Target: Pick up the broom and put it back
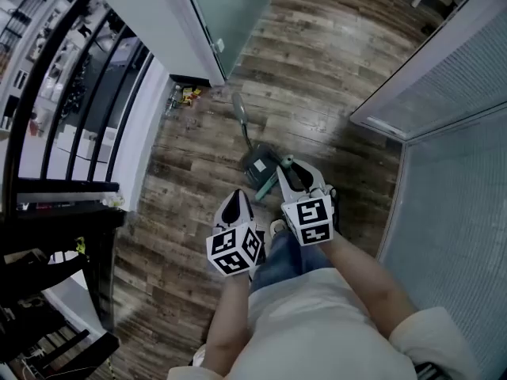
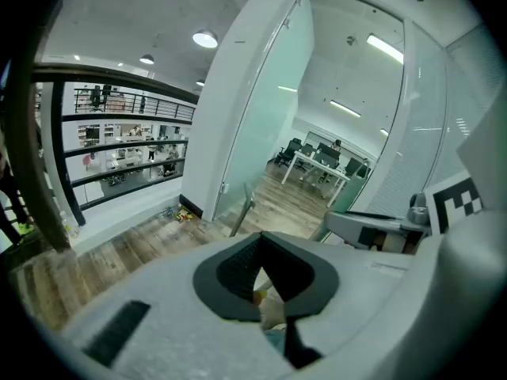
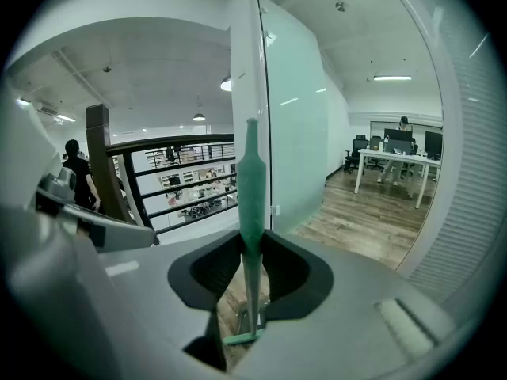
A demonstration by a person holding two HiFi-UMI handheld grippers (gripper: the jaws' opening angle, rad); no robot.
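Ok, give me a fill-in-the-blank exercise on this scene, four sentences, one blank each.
The broom is clamped in the ___ hand-held gripper.
Its handle is ___ in colour.
The dustpan stands on a ___ floor.
The left hand-held gripper holds ___.
Missing words: right; green; wooden; nothing.

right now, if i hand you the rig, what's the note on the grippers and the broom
Left gripper: fingers together, nothing in them, held beside the right one.
Right gripper: fingers clamped on the green broom, whose handle stands upright between them.
What looks like a dustpan lies on the wood floor just ahead of the grippers.
Done: broom gripped.
Left: carry it to its place and put it back; that place isn't clear from these views.
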